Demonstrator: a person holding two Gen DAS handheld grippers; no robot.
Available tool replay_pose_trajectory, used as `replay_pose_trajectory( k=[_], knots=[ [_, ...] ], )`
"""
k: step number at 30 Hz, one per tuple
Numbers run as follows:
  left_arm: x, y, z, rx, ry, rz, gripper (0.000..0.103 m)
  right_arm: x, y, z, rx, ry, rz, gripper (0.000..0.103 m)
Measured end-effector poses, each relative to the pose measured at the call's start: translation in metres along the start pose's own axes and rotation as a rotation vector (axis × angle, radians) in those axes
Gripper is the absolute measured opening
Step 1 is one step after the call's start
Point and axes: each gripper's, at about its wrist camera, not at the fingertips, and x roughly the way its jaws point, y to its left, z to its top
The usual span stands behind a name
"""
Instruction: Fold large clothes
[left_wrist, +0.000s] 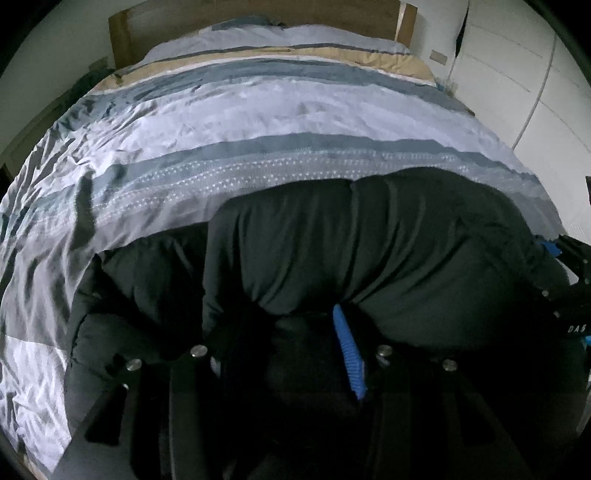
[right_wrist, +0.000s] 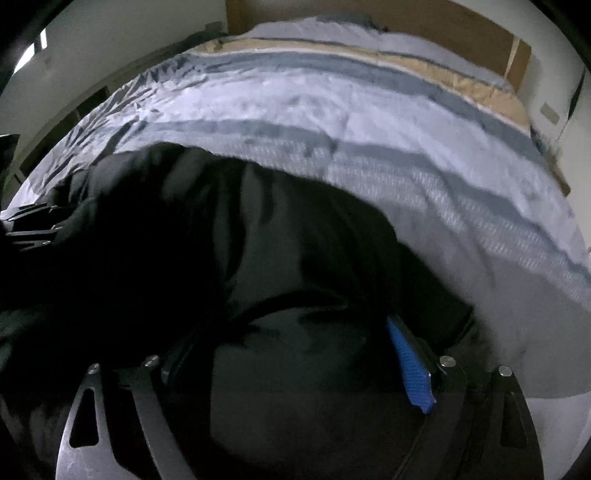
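Where the striped duvet (left_wrist: 229, 122) covers the bed, a black padded jacket (left_wrist: 369, 251) lies across its near end, its long axis running left to right across the bed rather than up toward the headboard (left_wrist: 258, 13). It is puffy and bunched, with a vertical seam or fold showing near its middle in the left wrist view; which end is collar and which is hem I cannot tell. In the right wrist view the same garment (right_wrist: 277, 258) fills the lower left of the frame and slopes down toward the right. The duvet carries bands of pale lilac, grey-blue and tan, plus one dotted band just beyond the jacket, and it is creased along its left side. A wooden headboard stands at the far end, pale walls rise on either side, and white cupboard doors (left_wrist: 517, 74) stand to the right. The left gripper (left_wrist: 280, 354) has jacket fabric bulging between its fingers, a blue ribbed pad (left_wrist: 349, 354) pressed against the cloth; the gap looks moderate and filled with fabric. The right gripper (right_wrist: 295, 362) likewise has a mound of the jacket between its fingers, with its blue pad (right_wrist: 410, 369) against the cloth. Each gripper's black frame shows at the edge of the other's view, at opposite ends of the jacket.
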Motion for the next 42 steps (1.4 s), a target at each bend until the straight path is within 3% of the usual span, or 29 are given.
replay_pose_trajectory(
  k=[7,15,24,30,31,33,42],
  knots=[
    [-0.009,-0.002,-0.002,0.007,0.026,0.023,0.046,0.0,0.0,-0.004,-0.006,0.041,-0.021,0.091],
    [-0.088,0.005,-0.032,-0.065,-0.001,0.02,0.046,-0.055,-0.008,-0.034,0.043,0.046,-0.061,0.091],
    [-0.186,0.045,-0.099,-0.216,-0.009,0.031,0.046,-0.146,-0.021,-0.083,0.134,0.016,-0.091,0.091],
    [-0.241,0.079,-0.151,-0.27,0.053,0.11,0.046,-0.201,-0.029,-0.12,0.205,0.006,-0.102,0.091],
    [-0.247,0.082,-0.157,-0.269,0.056,0.12,0.047,-0.208,-0.03,-0.125,0.215,0.007,-0.105,0.091],
    [-0.264,0.095,-0.174,-0.289,0.068,0.139,0.061,-0.224,-0.033,-0.136,0.242,0.01,-0.105,0.091],
    [-0.307,0.141,-0.242,-0.375,0.14,0.153,0.062,-0.268,-0.04,-0.176,0.32,0.027,-0.135,0.091]
  ],
)
